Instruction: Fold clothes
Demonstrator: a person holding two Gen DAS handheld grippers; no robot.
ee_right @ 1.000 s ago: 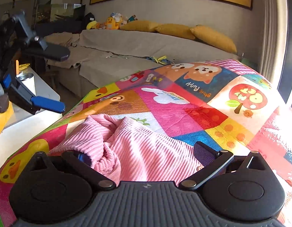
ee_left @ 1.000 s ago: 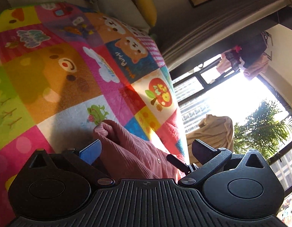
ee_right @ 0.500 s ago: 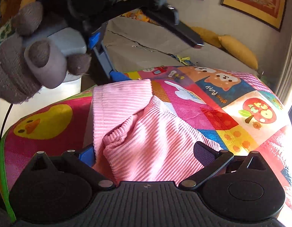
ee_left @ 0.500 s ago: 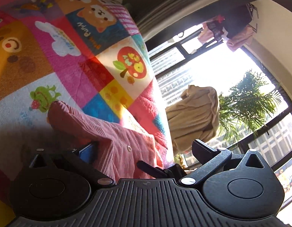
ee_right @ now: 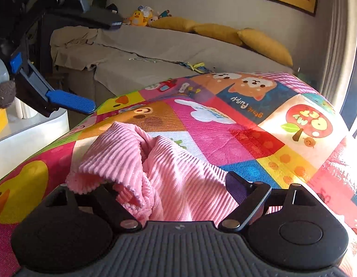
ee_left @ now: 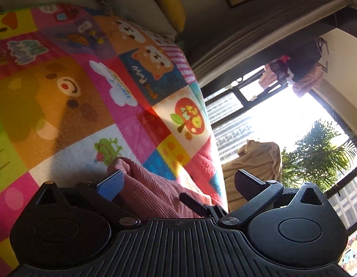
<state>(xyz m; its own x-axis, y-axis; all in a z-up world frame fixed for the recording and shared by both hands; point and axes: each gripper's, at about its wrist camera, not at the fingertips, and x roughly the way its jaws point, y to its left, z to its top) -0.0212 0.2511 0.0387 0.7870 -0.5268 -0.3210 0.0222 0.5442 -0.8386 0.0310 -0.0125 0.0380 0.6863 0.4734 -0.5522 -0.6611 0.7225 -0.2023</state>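
A pink ribbed garment (ee_right: 178,175) lies bunched on the colourful patchwork blanket (ee_right: 247,120). My right gripper (ee_right: 171,191) is open, its fingers wide apart with the cloth heaped between them and a fold draped over the left finger. In the left wrist view the same garment (ee_left: 150,191) lies between the open fingers of my left gripper (ee_left: 178,184), beside the blue pad (ee_left: 111,184). The left gripper also shows in the right wrist view (ee_right: 86,64) at upper left, open above the blanket's edge.
A grey sofa (ee_right: 155,53) with yellow cushions (ee_right: 263,43) and plush toys stands behind the blanket. A white table (ee_right: 28,133) is at the left. A bright window (ee_left: 282,120) with a beige draped cloth (ee_left: 254,164) lies beyond the blanket's right edge.
Half a second ago the left gripper was close over the garment with a flap laid flat; now it has pulled back left and the flap is bunched again. Both stay open.
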